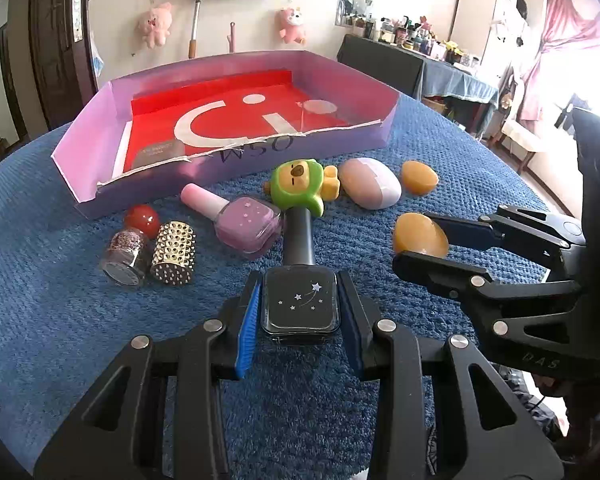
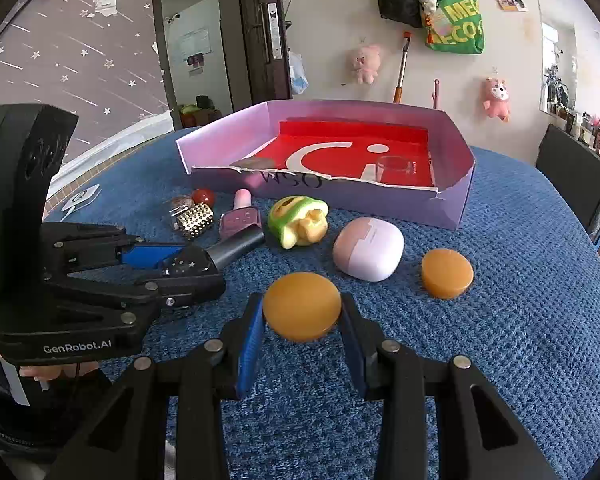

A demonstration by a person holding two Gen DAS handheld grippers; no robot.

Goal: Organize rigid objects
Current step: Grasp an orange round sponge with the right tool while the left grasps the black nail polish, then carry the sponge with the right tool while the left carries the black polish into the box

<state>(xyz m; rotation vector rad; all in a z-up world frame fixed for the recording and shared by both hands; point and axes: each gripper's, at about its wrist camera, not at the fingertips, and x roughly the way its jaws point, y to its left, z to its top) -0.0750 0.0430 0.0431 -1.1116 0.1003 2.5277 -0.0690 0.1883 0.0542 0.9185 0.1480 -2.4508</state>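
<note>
My left gripper [image 1: 300, 304] is shut on a black smartwatch [image 1: 299, 304] with a star pattern; its dark strap [image 1: 298, 236] points away over the blue mat. My right gripper [image 2: 302, 312] is shut on an orange puck [image 2: 302, 306], seen from the side in the left wrist view [image 1: 420, 236]. A second orange puck [image 2: 447, 274] lies to the right. A purple cardboard tray [image 2: 452, 204] with a red liner stands behind, holding a clear cup [image 2: 394, 168].
On the mat lie a pink-lilac case [image 2: 368, 248], a green toy figure [image 2: 298, 220], a purple nail polish bottle [image 1: 248, 224], a gold studded cylinder [image 1: 174, 254], a glitter jar [image 1: 126, 258] and a red ball [image 1: 142, 220].
</note>
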